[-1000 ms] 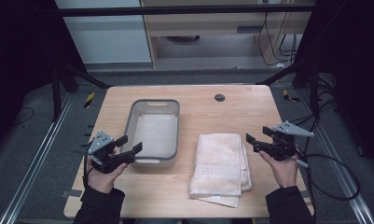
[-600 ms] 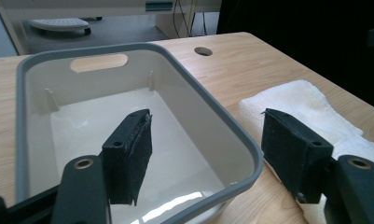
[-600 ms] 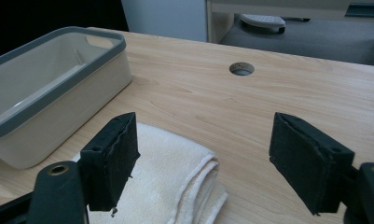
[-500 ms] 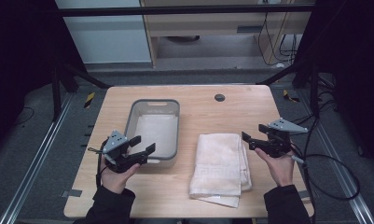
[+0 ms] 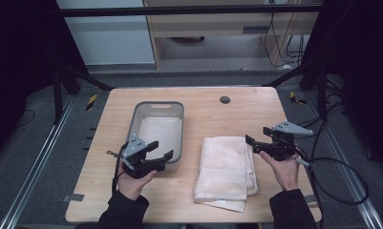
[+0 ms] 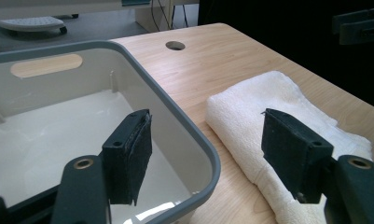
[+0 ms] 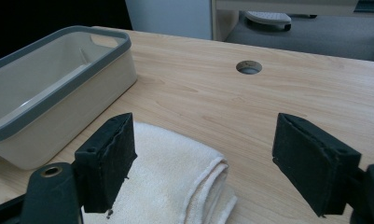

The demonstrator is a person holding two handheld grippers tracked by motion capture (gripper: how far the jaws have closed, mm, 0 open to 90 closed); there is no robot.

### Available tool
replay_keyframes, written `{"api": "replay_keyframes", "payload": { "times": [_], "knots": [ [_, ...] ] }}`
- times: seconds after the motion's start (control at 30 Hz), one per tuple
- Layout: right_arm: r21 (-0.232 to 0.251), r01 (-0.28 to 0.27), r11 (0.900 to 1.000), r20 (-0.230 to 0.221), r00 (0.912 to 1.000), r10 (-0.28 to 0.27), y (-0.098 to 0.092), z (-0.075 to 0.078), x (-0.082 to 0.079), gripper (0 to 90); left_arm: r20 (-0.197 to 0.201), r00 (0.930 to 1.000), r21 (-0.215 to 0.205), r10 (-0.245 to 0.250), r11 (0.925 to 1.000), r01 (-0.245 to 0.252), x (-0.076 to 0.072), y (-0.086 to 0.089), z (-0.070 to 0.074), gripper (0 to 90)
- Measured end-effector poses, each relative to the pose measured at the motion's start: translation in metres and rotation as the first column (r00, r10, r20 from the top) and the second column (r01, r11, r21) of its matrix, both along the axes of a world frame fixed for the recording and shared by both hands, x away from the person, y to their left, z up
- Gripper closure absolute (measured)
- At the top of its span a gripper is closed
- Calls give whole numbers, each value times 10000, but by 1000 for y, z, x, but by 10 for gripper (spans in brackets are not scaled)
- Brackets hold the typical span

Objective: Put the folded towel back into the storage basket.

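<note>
Beside the folded towel (image 5: 226, 167), I hold both grippers, left (image 5: 158, 151) and right (image 5: 256, 138), jaws wide and empty, the right's just widening; next, pinch its edges.

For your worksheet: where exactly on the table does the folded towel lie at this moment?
In the high view, the folded towel lies flat on the table's near right part, just right of the grey-rimmed bin and left of the right gripper.

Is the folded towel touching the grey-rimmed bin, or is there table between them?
Apart. The high view shows a strip of bare table between the towel and the bin; the left gripper view shows the same wood gap beside the bin's rim.
</note>
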State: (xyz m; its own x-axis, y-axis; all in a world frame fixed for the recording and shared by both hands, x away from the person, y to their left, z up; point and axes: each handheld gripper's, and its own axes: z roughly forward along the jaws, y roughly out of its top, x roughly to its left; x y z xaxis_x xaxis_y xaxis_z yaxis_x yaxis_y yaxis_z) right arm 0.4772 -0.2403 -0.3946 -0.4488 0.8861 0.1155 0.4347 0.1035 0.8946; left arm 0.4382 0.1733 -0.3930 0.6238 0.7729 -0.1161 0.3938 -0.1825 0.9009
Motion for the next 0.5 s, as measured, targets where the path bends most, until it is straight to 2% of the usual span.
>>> {"api": "replay_keyframes", "payload": {
  "times": [0.17, 0.5],
  "knots": [
    [46, -35, 10000, -51, 10000, 35, 2, -2, 1, 204, -64, 9998, 61, -190, 9998, 190, -1, -7, -3, 326],
    [-196, -162, 9997, -172, 9997, 159, 8, -7, 3, 216, -254, 9974, 246, -679, 9973, 685, -5, -26, -13, 331]
  ]
}}
